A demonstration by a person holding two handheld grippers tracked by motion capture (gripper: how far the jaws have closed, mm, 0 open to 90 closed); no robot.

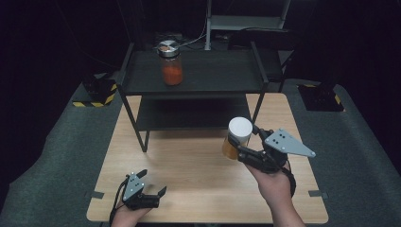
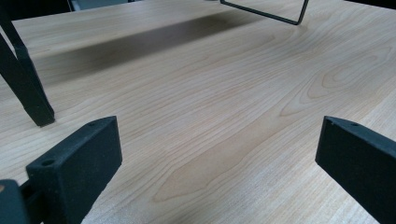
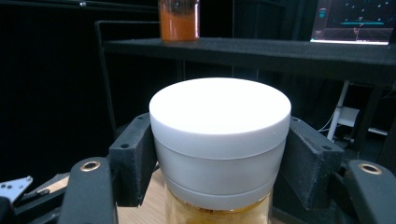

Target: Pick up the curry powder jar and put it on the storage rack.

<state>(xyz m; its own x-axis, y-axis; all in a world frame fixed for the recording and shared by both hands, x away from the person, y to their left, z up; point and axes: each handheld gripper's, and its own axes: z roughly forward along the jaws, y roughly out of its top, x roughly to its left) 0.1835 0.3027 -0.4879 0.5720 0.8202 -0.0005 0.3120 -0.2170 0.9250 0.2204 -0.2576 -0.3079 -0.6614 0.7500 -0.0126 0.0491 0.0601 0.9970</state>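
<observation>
Right gripper (image 1: 242, 150) pinches a white-lidded jar (image 1: 236, 138) above the wooden table (image 1: 189, 156); left gripper (image 1: 152, 184) rests low with its jaws spread apart and nothing between them.

The high view shows both hands at once: the held jar is in front of the black shelf (image 1: 213, 71), near its right leg, and a second jar (image 1: 170, 62) with a metal lid stands on the top board of the shelf, toward the left. The right gripper view shows what the high view cannot — the two jaws press on the white lid (image 3: 219, 126) from both sides, and yellow-orange content is under it. The jar on the shelf holds something orange-red, filling about its lower half. The left gripper view looks over bare wood between the open jaws — one shelf leg (image 2: 25, 88) stands at the left.
</observation>
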